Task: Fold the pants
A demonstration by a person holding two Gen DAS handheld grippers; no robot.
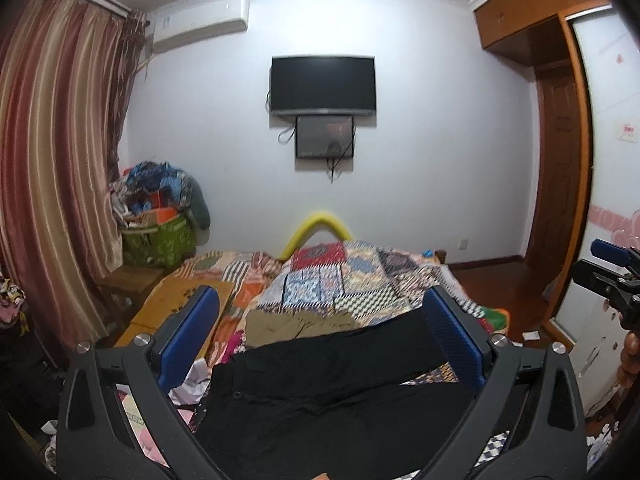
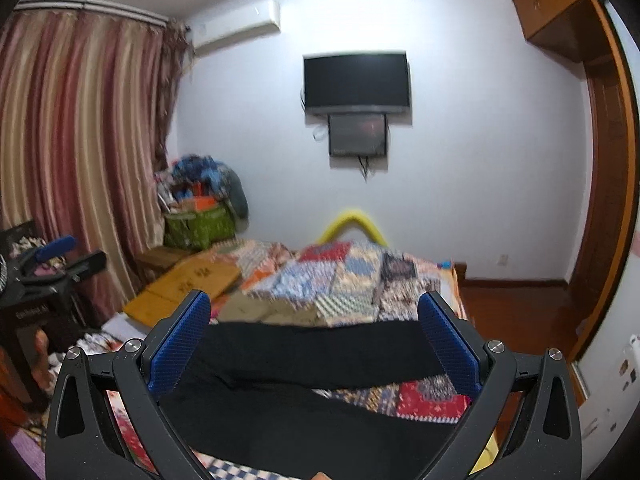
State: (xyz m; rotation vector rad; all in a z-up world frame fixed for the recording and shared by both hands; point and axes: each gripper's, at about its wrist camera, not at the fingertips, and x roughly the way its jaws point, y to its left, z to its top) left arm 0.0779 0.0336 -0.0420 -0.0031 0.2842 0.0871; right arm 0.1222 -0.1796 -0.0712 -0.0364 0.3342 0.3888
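pants lie spread on the bed, legs apart, no fold made yet. left claw and right claw both gape wide, gripping nothing.

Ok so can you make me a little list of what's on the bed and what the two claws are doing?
left claw: open, holding nothing, above the pants
right claw: open, holding nothing, above the pants
black pants: spread on the bed, not folded yet, legs apart
khaki garment: lying just beyond the black pants
patchwork quilt: covers the bed under the clothes
yellow foam tube: bent over the far end of the bed
television: on the wall, screen dark
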